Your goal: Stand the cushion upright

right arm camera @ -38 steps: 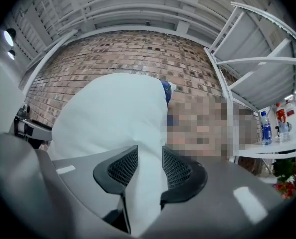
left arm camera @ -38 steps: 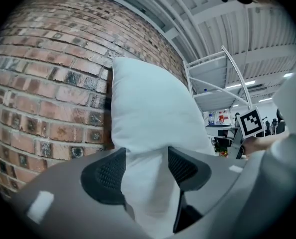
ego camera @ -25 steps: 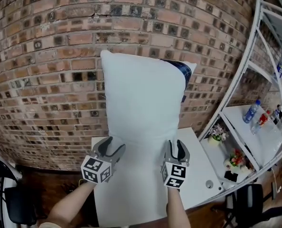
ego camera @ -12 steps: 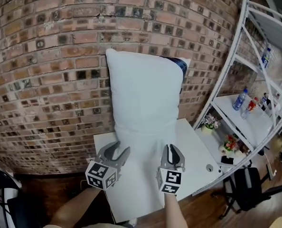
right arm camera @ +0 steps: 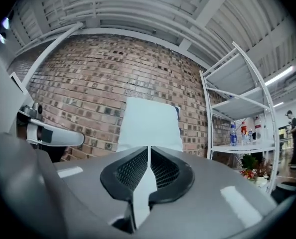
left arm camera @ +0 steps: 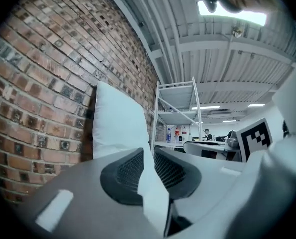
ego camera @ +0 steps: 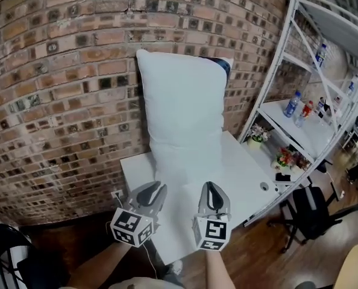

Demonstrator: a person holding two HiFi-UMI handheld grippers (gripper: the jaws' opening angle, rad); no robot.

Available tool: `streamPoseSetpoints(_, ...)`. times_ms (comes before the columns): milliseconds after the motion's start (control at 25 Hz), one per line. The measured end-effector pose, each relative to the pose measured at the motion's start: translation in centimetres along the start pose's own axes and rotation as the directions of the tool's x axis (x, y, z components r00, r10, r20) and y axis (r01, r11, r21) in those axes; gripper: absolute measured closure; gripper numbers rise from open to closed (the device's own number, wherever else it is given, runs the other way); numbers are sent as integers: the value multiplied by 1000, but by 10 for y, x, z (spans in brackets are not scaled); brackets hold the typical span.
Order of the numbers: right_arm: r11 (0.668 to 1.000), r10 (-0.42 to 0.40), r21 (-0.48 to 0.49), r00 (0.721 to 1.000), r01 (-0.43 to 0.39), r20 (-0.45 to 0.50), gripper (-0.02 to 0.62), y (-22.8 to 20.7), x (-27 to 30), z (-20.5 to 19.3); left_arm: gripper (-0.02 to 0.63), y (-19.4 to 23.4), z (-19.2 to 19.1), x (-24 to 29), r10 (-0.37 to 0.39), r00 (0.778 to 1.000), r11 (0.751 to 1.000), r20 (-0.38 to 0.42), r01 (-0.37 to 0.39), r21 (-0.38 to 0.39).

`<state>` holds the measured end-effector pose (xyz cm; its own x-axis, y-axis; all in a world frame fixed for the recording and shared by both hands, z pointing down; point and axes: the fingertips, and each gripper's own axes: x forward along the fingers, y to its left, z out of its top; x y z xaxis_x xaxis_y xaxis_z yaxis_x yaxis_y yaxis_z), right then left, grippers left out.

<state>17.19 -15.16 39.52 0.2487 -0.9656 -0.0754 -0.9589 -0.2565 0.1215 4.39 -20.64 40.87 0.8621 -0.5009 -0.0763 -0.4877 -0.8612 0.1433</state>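
A white cushion stands upright on the white table and leans on the brick wall; it also shows in the left gripper view and the right gripper view. Both grippers hover near the table's front edge, well short of the cushion and touching nothing. My left gripper has just been closing; a narrow gap is left, with nothing in it. My right gripper has also just been closing, and its jaws now meet with nothing between them.
A dark blue cushion peeks out behind the white one's top right corner. A white metal shelf at the right holds bottles and small flower pots. A black chair stands by the table's right corner.
Both grippers have drawn back from the cushion's lower edge toward the table's front, and their jaws have narrowed. The cushion stays upright against the wall.
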Motion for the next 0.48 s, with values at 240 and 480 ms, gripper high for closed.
streamPoseSetpoints(240,1000,7,27,1000,-7,23,588,39,-49,12,561,-28,-8,-33,-64,998,998,-7,64,-2)
streamPoseSetpoints(480,998,3,60,1000,-3,-8,595,63,-90,2,606,-49,-16,-61,-97,995,995,-16,97,-8)
